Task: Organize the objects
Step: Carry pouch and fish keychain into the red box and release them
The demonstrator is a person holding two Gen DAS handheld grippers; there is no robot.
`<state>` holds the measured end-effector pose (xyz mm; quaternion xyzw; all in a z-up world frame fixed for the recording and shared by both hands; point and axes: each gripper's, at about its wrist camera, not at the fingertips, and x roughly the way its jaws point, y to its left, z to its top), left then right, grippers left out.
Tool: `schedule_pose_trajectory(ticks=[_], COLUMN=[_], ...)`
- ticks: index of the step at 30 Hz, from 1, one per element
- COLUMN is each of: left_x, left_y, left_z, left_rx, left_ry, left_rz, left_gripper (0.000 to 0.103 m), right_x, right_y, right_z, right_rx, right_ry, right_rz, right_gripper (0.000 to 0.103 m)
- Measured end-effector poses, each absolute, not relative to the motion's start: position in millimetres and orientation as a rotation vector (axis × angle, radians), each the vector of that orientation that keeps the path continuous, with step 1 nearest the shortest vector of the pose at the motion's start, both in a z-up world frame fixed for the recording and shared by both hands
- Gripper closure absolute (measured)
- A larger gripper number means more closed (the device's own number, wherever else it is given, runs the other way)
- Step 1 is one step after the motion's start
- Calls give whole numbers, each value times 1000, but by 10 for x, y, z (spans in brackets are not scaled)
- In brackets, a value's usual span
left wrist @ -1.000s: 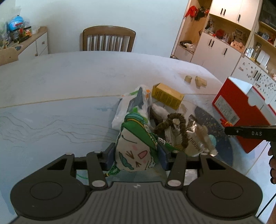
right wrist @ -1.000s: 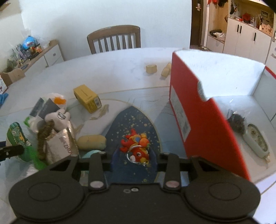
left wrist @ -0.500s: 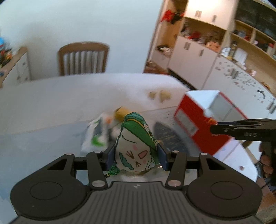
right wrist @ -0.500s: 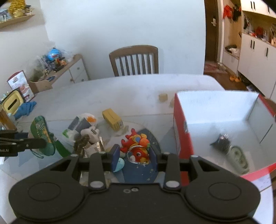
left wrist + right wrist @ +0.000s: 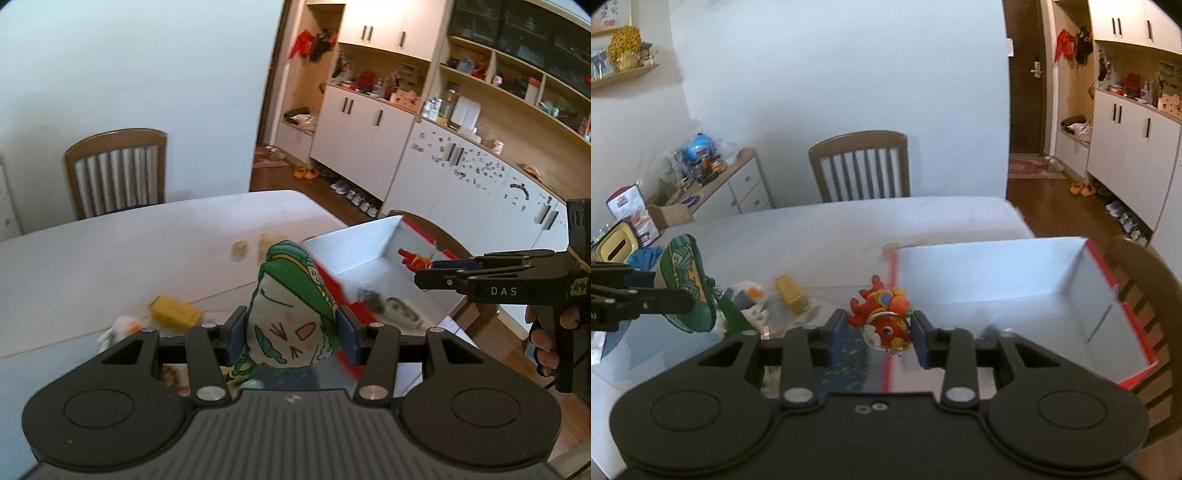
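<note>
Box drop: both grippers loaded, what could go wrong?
1. The red toy is held above the box wall; released here, it might land outside.
2. The right gripper and the left gripper, holding the green pouch, converge on one box and could collide.

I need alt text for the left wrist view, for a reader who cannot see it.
The left gripper holds a green and white plush toy above the table. To the right, the right gripper carries a small red toy over the open red box.
</note>
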<state>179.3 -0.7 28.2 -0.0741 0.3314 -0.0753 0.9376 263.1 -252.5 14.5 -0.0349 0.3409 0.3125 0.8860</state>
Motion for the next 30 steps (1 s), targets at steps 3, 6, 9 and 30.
schedule_pose_trajectory(ticks=[3,6,9,30], left_x=[1996,2194,2399,3444], left_y=[-248,-479,-688,-1715], left_z=[288,289,287,-264], left_rx=[-150,-147,-158,-100], left_ry=[682,686,691,837], left_rz=[-172,-187,-203,-218], left_gripper=[53,53,53,53], right_x=[2769,2898,3044,3849], right_y=[-2725,-2916,-3107,-3618], right_z=[153,135,83,-436], right_rx=[-73,-63,-54,-118], right_ry=[707,712,718,806], right_rz=[634,614,596,612], right_gripper=[67,67,67,67])
